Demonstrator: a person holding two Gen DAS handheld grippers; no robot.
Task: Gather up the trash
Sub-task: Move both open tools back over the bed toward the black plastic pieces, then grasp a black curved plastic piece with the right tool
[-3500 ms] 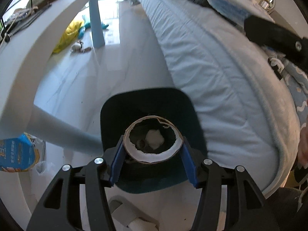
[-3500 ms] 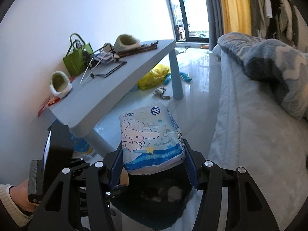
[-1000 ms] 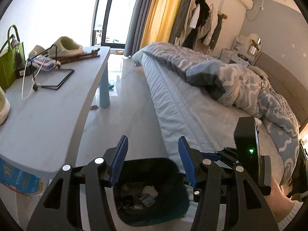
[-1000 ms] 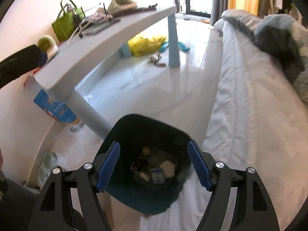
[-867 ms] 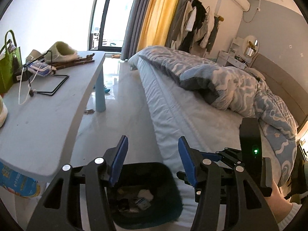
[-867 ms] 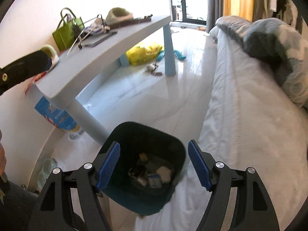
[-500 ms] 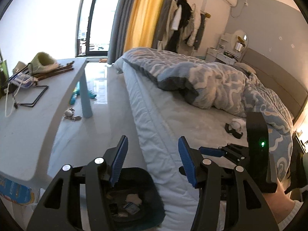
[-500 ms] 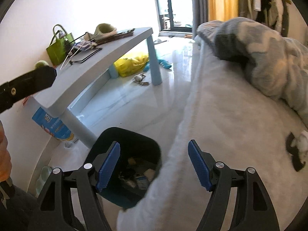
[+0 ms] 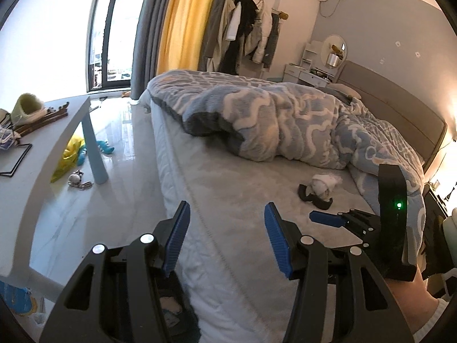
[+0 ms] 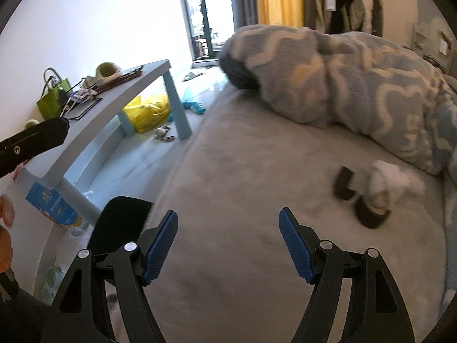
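Note:
A dark trash bin (image 10: 120,223) stands on the floor beside the bed; its inside with scraps shows at the bottom of the left wrist view (image 9: 171,311). On the grey bed sheet lie crumpled white tissues (image 9: 324,183) with a black piece (image 9: 314,198) beside them; they also show in the right wrist view (image 10: 385,184). My left gripper (image 9: 227,237) is open and empty over the bed edge. My right gripper (image 10: 228,245) is open and empty above the sheet, left of the tissues.
A rumpled blue-and-white duvet (image 9: 285,125) covers the far bed. A grey low table (image 10: 120,105) with a green bag (image 10: 52,97) and slippers stands at left. A yellow bag (image 10: 148,110) and small toys lie on the floor. A blue packet (image 10: 51,205) sits under the table.
Both grippers let go of their trash into the bin, then swung right from over the bin to over the bed. The tissues on the sheet have come into view.

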